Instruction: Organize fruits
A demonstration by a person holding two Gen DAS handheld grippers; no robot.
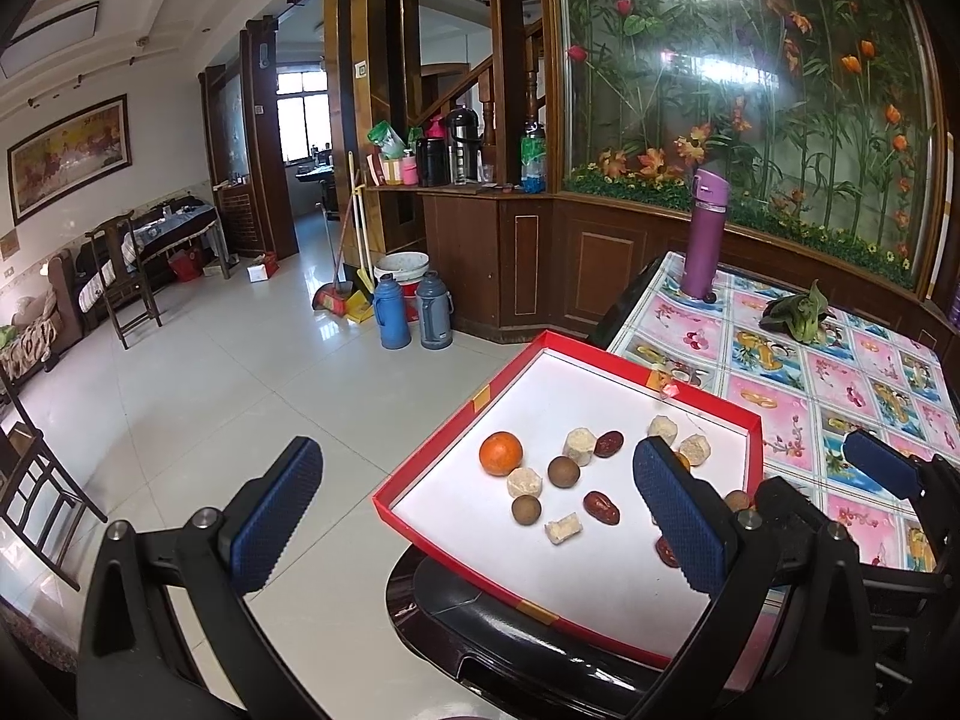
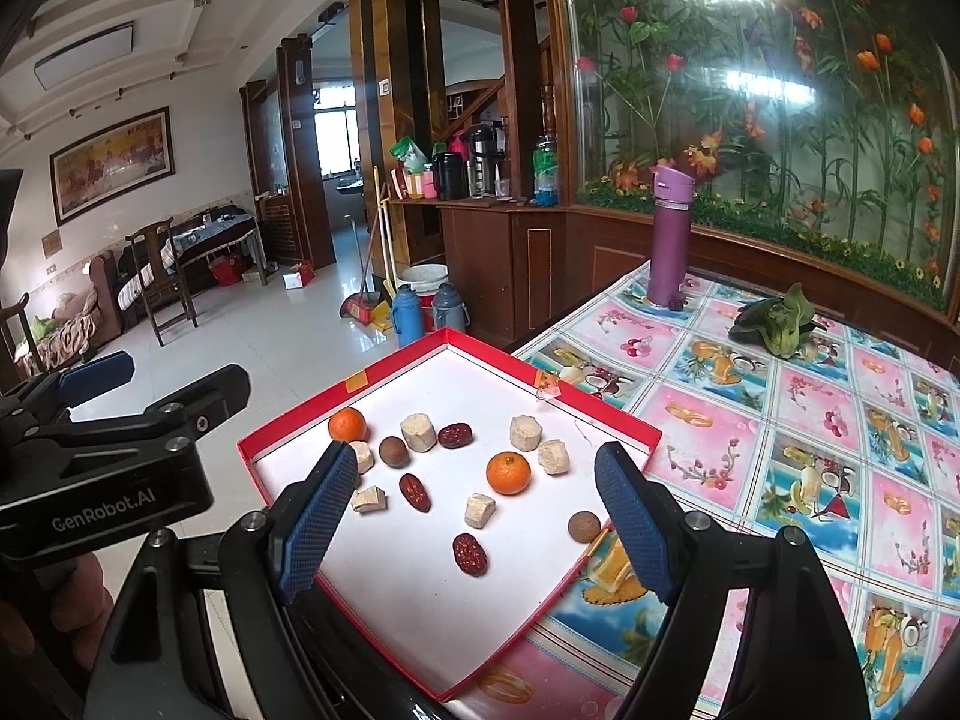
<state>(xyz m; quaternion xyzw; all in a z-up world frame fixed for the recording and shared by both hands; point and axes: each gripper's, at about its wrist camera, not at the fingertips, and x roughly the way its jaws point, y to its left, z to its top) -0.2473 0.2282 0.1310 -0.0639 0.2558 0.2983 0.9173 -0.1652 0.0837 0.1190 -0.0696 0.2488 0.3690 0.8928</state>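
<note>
- Above the near corner of a red tray point(image 2: 624, 423), the right gripper point(image 2: 474, 516) hovers with its blue-padded fingers point(image 2: 321, 510) spread wide and nothing between them.
- Left gripper point(image 1: 474, 516) hangs over the tray's floor-side edge, jaws likewise apart; its body reads "GenRobot.AI" in the right wrist view.
- Two oranges point(image 2: 508, 473), dark red dates point(image 2: 469, 554), round brown fruits point(image 2: 583, 525) and pale chunks, possibly peeled pieces, lie scattered inside the tray.
- Tray sits on a fruit-print tablecloth point(image 2: 810, 420), overhanging the corner.
</note>
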